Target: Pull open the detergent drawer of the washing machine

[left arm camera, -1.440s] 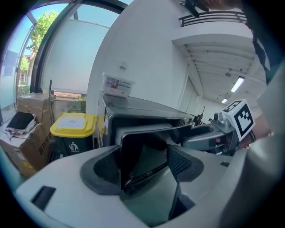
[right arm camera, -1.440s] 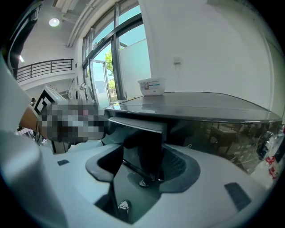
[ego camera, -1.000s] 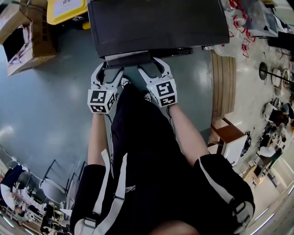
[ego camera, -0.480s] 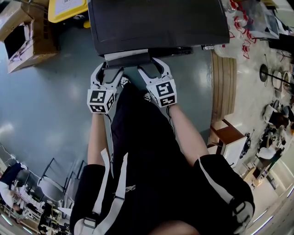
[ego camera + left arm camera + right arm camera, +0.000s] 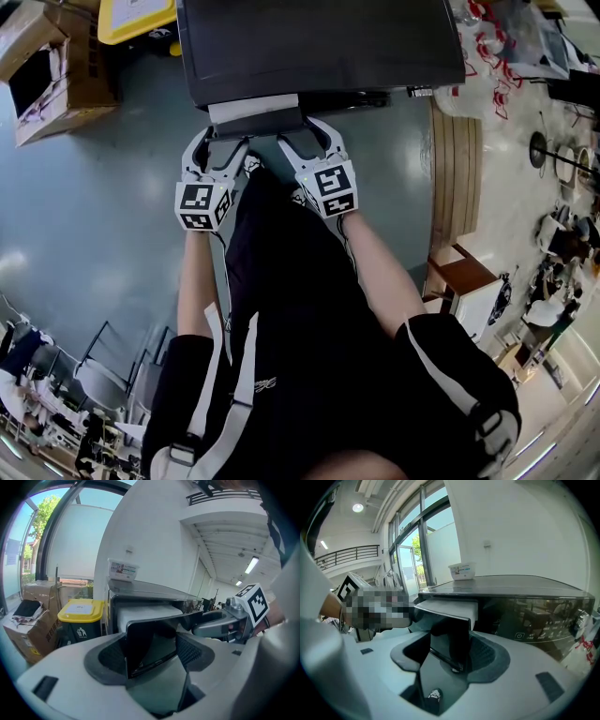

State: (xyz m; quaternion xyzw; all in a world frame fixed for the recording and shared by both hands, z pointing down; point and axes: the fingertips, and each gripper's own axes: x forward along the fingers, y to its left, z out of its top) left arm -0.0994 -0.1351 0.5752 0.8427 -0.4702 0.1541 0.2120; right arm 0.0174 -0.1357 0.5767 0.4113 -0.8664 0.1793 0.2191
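The dark washing machine (image 5: 319, 47) stands in front of me. Its detergent drawer (image 5: 253, 120) sticks out a little at the machine's front left, and a strip of its white top shows. My left gripper (image 5: 222, 142) is shut on the left end of the drawer's dark front panel (image 5: 150, 644). My right gripper (image 5: 307, 137) is shut on the right end of that panel (image 5: 450, 637). In each gripper view the panel fills the space between the two pads. The left gripper view also shows the right gripper (image 5: 220, 623) close beside it.
A small white tub (image 5: 461, 570) sits on top of the machine. A yellow-lidded bin (image 5: 79, 616) and cardboard boxes (image 5: 52, 75) stand to the machine's left. A wooden slatted bench (image 5: 457, 178) lies to its right. The person's legs are right behind the grippers.
The drawer has come slightly further out of the machine and more of its white top shows. Both grippers keep their hold and have barely moved.
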